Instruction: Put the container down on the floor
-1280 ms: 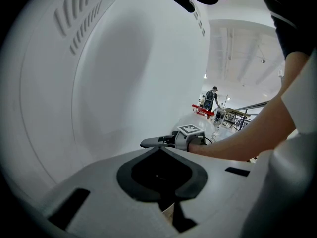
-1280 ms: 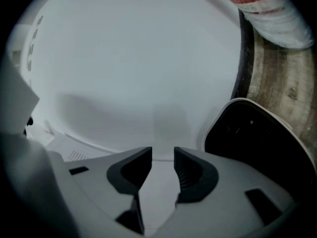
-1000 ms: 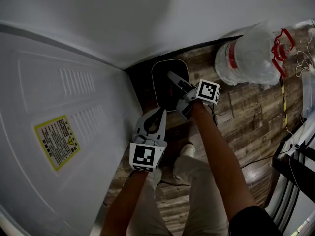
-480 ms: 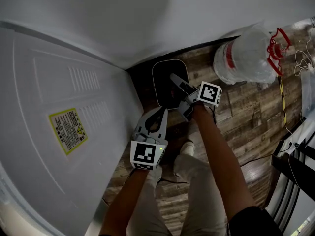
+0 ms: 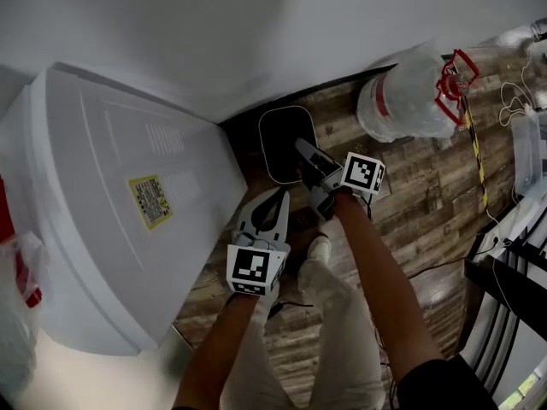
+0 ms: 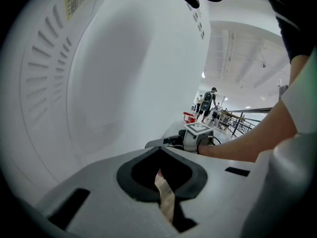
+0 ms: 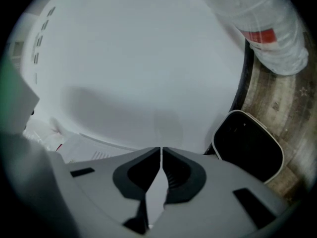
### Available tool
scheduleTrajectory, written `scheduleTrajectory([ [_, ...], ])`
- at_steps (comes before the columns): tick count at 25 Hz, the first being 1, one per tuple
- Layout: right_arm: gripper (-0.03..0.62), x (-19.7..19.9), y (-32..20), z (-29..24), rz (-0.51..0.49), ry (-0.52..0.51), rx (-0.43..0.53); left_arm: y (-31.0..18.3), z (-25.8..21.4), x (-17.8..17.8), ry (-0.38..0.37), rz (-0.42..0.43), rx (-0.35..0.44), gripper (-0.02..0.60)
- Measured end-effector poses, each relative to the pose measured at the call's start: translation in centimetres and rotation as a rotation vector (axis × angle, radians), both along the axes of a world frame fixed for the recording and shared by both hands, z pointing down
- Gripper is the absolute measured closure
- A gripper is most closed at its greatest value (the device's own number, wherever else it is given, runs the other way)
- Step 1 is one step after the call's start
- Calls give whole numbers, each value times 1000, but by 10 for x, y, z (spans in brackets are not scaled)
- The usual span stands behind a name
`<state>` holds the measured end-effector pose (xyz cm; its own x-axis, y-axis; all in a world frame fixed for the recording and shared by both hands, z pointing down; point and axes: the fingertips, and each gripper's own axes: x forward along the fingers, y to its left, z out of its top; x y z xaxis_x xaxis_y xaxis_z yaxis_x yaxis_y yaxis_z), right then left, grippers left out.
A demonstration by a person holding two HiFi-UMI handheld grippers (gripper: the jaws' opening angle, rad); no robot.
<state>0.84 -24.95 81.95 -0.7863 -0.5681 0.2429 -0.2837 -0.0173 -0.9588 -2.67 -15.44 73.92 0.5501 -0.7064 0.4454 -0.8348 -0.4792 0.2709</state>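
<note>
Starting nearest the camera, a white shoe (image 5: 320, 248) and light trouser legs (image 5: 333, 331) are seen on the wood-plank floor (image 5: 427, 203), just on the near side of the container (image 5: 275, 135). Next up, the left gripper (image 5: 279, 198) is held a little short of the container, off its near-left side. Its jaws are pinched together at the tips with nothing caught in them, and only floor shows through the gap lower down. The right gripper (image 5: 301, 147) is held over the container's near-right edge in the head view. Its jaws have just been closing and are now down to a hairline slit with nothing between them. In the right gripper view the container is seen off to the lower right of the jaws, not gripped at all. The container itself, black inside with a pale rim, is set down on the floor, tucked into a corner. A big white appliance (image 5: 111, 229) with a yellow label (image 5: 149, 202) is found just beside its left side, the white wall (image 5: 214, 32) right behind it, and a large clear water bottle (image 5: 397, 105) with a red band further off to its right.
</note>
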Motion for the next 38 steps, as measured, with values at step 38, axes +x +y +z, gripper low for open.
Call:
scheduleTrajectory([
  [38,565,31,118,-294,-80,277,268,63,-213,1,11,10,8,563],
])
